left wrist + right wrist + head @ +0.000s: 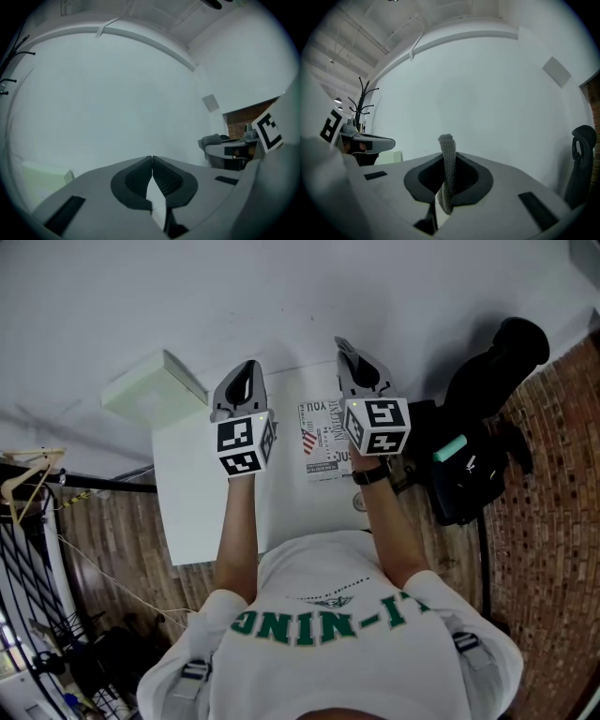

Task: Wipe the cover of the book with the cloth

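Setting: white table (202, 493) pushed against a pale wall (281, 287), with brick-patterned floor (553, 502) around it, all seen from above.
Right gripper (449, 154): clenched on a narrow fold of grey cloth (449, 173) that stands up between its pads. It is lifted off the table and aimed at the wall.
Left gripper (152, 161): jaws pressed together with nothing between them. It is raised level with the right one, at its 9 o'clock.
Book (322, 432): lies flat on the table, between and beneath the two grippers, printed cover up.
Around: a pale green box (150, 388) sits at the left gripper's 10 o'clock. A black office chair (478, 427) stands at the book's 3 o'clock.
Progress: the cloth is in hand but held clear of the cover, so no stroke looks under way. As far as the views show, the wiping itself is left to do. Whether any of the cover has already been wiped cannot be told.
Hidden: the right gripper's marker cube covers the book's right part. The cloth cannot be made out in the head view. Neither gripper view shows the book.
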`<state>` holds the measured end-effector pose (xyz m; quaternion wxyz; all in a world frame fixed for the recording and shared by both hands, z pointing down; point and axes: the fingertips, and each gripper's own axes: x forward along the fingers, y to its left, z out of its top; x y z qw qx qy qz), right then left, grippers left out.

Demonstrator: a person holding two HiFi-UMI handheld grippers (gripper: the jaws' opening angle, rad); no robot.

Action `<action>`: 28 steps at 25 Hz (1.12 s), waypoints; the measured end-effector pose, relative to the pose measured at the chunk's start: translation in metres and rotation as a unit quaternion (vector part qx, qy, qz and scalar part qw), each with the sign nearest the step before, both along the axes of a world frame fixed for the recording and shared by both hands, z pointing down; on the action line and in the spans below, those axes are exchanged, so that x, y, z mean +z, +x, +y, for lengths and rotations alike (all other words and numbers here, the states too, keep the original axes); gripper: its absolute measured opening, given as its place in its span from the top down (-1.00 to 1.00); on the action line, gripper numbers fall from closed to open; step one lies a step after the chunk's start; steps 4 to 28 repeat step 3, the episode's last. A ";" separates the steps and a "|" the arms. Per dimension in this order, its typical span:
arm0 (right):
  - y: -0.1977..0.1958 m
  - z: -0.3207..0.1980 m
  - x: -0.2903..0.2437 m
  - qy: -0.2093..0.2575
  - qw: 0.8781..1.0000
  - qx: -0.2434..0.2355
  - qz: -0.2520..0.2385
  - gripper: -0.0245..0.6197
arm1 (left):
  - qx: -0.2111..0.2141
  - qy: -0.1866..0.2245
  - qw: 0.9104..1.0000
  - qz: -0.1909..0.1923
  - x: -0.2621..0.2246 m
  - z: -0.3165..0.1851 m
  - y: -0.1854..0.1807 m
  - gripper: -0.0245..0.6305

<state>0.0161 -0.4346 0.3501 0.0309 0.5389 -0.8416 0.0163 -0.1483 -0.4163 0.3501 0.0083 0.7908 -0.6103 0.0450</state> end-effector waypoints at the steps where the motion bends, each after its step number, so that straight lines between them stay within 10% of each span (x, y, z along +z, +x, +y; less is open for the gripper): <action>1: -0.001 0.000 0.001 -0.002 1.000 0.000 0.002 0.82 | 0.001 0.000 1.000 0.000 0.000 0.000 0.000 0.88; 28: -0.002 0.001 0.004 -0.006 1.000 0.000 0.008 0.82 | 0.003 -0.001 1.000 0.000 0.001 -0.001 0.000 0.88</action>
